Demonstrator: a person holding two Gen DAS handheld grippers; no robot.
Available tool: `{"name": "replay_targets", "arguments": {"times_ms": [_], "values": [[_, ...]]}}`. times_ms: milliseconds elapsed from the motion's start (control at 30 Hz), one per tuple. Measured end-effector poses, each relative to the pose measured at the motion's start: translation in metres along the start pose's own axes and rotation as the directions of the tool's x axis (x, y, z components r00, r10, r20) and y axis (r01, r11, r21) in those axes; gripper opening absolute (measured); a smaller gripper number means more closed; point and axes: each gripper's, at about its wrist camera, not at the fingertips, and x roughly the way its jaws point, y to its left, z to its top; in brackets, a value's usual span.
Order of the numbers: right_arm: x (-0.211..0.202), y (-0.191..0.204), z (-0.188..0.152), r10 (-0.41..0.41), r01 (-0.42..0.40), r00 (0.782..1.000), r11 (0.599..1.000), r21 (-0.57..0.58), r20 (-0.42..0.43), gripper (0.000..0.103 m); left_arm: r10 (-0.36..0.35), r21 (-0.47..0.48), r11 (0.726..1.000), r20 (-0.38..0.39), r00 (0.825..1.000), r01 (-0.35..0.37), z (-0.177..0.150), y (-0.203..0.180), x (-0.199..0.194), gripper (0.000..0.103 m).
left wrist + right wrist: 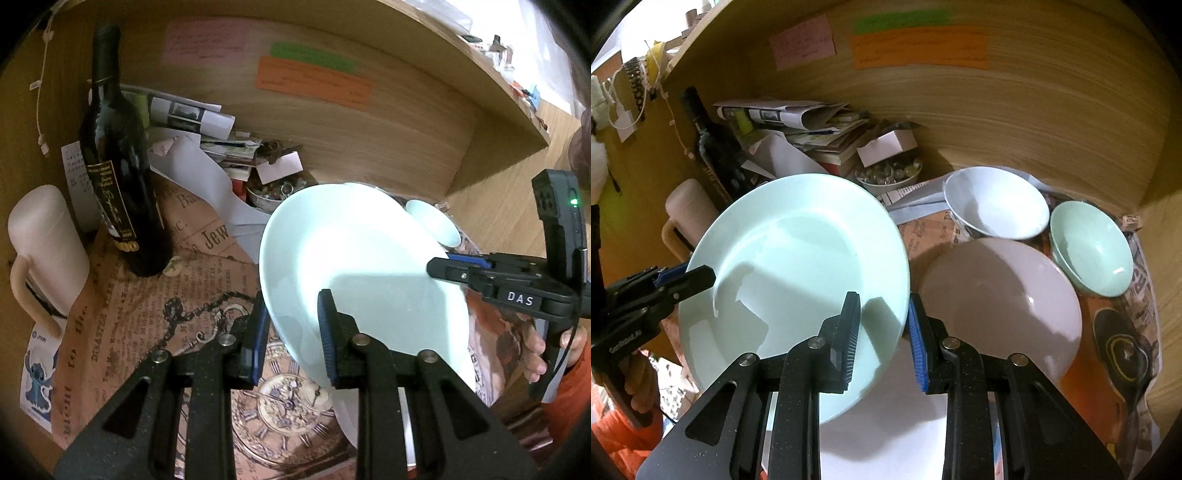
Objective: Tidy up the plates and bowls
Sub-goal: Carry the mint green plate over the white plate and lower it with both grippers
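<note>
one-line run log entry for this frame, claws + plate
left claw: shut on green plate rim | right claw: shut on opposite rim | plate: lifted, tilted | pink plate, bowls: on table

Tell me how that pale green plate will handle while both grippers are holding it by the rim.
The pale green plate looks rigid and glazed, so probably slippery against the pads. It hangs tilted, pinched at opposite rim edges by the left hand-held gripper and right hand-held gripper, so it may pivot if one loosens. Likely ceramic, so a drop could chip it.
</note>
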Motion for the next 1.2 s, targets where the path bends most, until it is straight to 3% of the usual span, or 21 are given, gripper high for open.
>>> {"name": "replay_targets", "arguments": {"times_ms": [500,1200], "values": [[-0.024,-0.011,-0.047,0.009,-0.01,1.0,0.999,0.041,0.02,0.024,-0.006,0.01,1.0,-0.077,0.997,0.007,-0.028,-0.025,-0.004,0.025],[-0.017,-0.026,-0.093,0.025,-0.019,0.998,0.995,0.102,-0.064,0.024,-0.006,0.015,1.0,-0.176,0.984,0.009,-0.064,-0.041,0.008,0.025]]}}
